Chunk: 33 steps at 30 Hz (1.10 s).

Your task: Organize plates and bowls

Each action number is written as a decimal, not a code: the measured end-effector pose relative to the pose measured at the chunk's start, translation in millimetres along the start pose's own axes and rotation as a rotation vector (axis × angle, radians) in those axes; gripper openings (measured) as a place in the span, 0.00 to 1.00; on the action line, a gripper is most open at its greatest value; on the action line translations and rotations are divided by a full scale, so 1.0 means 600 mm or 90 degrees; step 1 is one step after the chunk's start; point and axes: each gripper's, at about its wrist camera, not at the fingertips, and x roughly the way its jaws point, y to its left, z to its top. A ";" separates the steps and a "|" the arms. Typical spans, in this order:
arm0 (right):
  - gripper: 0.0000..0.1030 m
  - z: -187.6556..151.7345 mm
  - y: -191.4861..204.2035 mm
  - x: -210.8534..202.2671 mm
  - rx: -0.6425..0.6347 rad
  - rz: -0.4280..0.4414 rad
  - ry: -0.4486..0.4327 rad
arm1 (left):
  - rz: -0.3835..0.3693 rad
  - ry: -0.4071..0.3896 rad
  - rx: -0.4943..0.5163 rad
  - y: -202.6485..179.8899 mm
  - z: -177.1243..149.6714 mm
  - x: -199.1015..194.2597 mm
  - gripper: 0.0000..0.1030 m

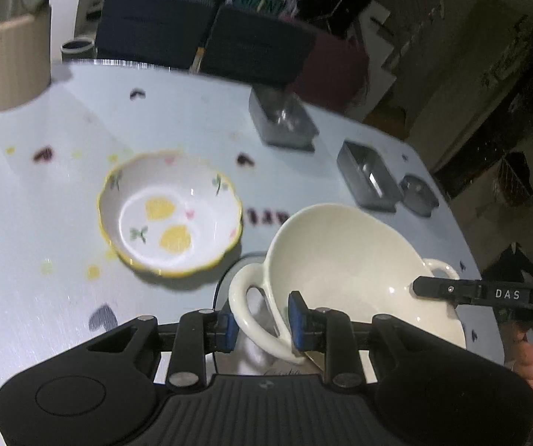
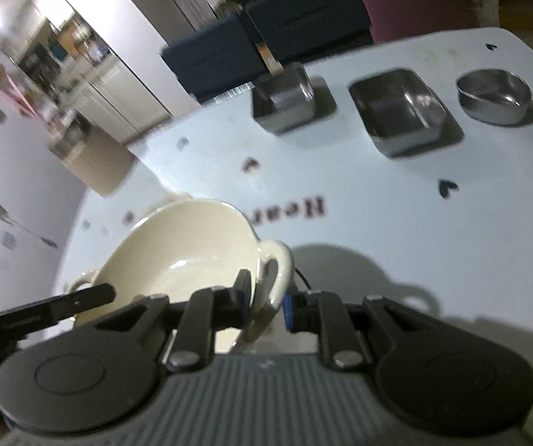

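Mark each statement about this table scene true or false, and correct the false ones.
1. Each gripper grips one loop handle of the cream bowl. True: the left gripper and the right gripper each close on a handle.
2. The yellow-rimmed bowl is full of soup. False: it is empty, showing painted lemons.
3. Three metal containers stand along the far side of the table. True.
4. The cream bowl sits inside the yellow-rimmed bowl. False: it is apart from it, held tilted.
5. The tablecloth is plain. False: it carries small hearts and lettering.
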 end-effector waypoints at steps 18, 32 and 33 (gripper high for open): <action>0.21 -0.029 0.008 0.057 -0.049 -0.064 0.094 | 0.006 0.095 -0.054 0.056 -0.025 0.081 0.29; 0.23 -0.032 0.020 0.076 -0.063 -0.097 0.121 | 0.011 0.103 -0.048 0.063 -0.024 0.096 0.29; 0.23 -0.031 0.021 0.078 -0.065 -0.099 0.123 | 0.012 0.105 -0.048 0.064 -0.023 0.096 0.29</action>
